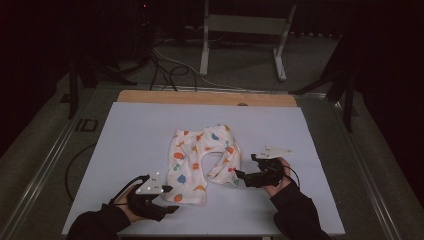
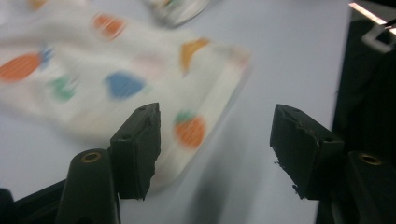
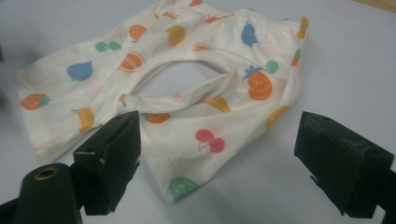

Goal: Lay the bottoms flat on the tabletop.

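Item: child's fruit-print shorts point(image 1: 204, 162), cream cotton, lying flat near the middle of the pale blue table mat point(image 1: 125, 135), waistband toward the far edge, both legs pointing back at the person; the long axis runs far to near. Left leg hem lies just beside the left gripper point(image 1: 167, 192), up and to its right in the high view; in the left gripper view the hem corner sits ahead of the left jaw, none of it pinched. That gripper's jaws stand well apart with nothing between them. Right gripper point(image 1: 241, 176): jaws wide open, empty, aimed leftward at the right leg's hem, which lies just ahead of the gap in the right gripper view. Both grippers are near a hem; the right looks better lined up, so a grab there seems the likelier next move.
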